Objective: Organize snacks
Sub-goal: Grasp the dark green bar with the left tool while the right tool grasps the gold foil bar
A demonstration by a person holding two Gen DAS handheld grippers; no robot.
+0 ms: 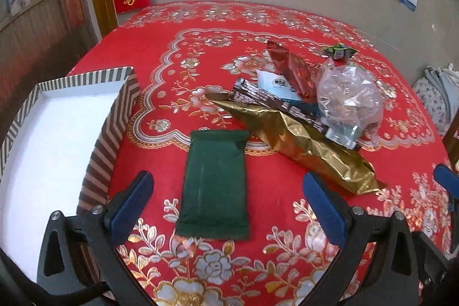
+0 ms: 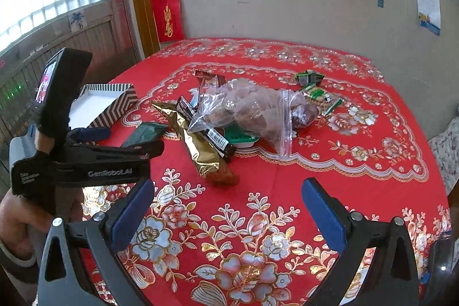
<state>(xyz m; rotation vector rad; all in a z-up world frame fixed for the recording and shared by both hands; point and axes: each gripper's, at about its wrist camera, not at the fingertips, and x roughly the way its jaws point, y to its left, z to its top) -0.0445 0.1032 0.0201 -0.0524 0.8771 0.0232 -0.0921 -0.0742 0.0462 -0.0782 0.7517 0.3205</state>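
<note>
The left gripper (image 1: 226, 200) stood wide open above the red flowered tabletop (image 1: 200, 65), its blue pads on either side of a dark green packet (image 1: 215, 185) and gripping nothing. The packet lay flat between the two fingers without touching either, its long side running away from the camera, its matte wrapper plain and crimped at both ends.

Just to the left, a shallow box (image 1: 114, 131) with striped brown-and-white walls and a white floor sat near the tabletop's edge; the part of its inside that was in view held nothing.

To the right of the packet lay a heap of snacks: a crumpled gold foil bag (image 1: 309, 145) pointing toward the gripper, a long dark bar (image 1: 275, 102) across it, a dark red wrapper (image 1: 295, 70) behind, and a clear plastic bag (image 1: 350, 96) filled with brownish pieces. A small green packet (image 1: 340, 51) sat apart at the far side.

The right gripper (image 2: 228, 208) was also spread wide and empty, held over bare cloth well short of the heap. From its camera the left gripper appeared side-on at the left, over the dark green packet (image 2: 146, 134), with the striped box (image 2: 114, 102) beyond it. The clear bag (image 2: 249, 108) proved to be a zip bag, and several small green packets (image 2: 318, 93) lay beside it.
</note>
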